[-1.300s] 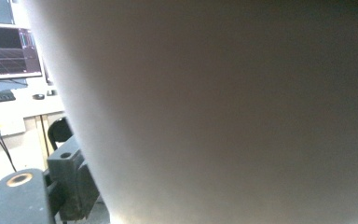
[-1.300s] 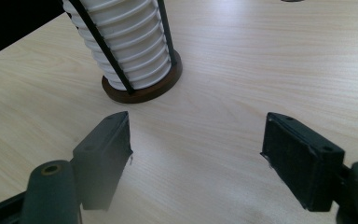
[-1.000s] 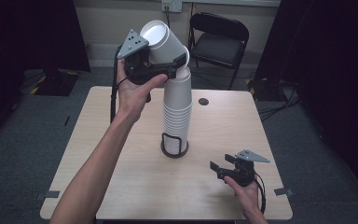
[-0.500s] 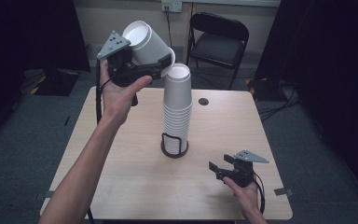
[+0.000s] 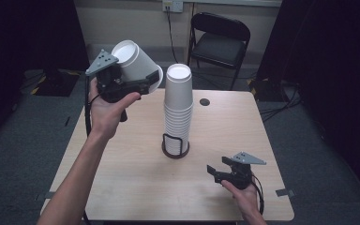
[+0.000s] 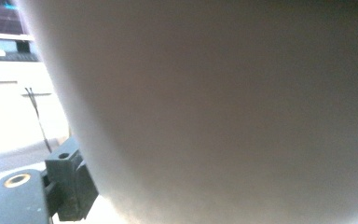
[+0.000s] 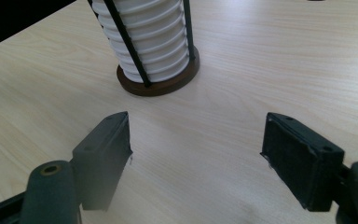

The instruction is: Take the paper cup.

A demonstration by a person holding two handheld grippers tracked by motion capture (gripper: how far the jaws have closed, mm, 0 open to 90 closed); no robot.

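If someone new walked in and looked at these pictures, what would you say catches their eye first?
Most striking is the tall stack of white cups standing in a dark holder at the table's middle. Next, the left gripper is raised above the table's far left, shut on a single white cup that is tilted. The right gripper rests low near the front right, jaws open and empty.

The worktop (image 5: 122,178) is a light wood-grain rectangle standing on a grey floor (image 5: 23,154). Near its middle sits a round dark-brown base with thin black upright wires, the cup holder (image 5: 175,149), and a tall stack of white paper cups (image 5: 178,110) rises upside down from it. A small dark round spot (image 5: 204,101) lies near the far edge, apart from the holder.
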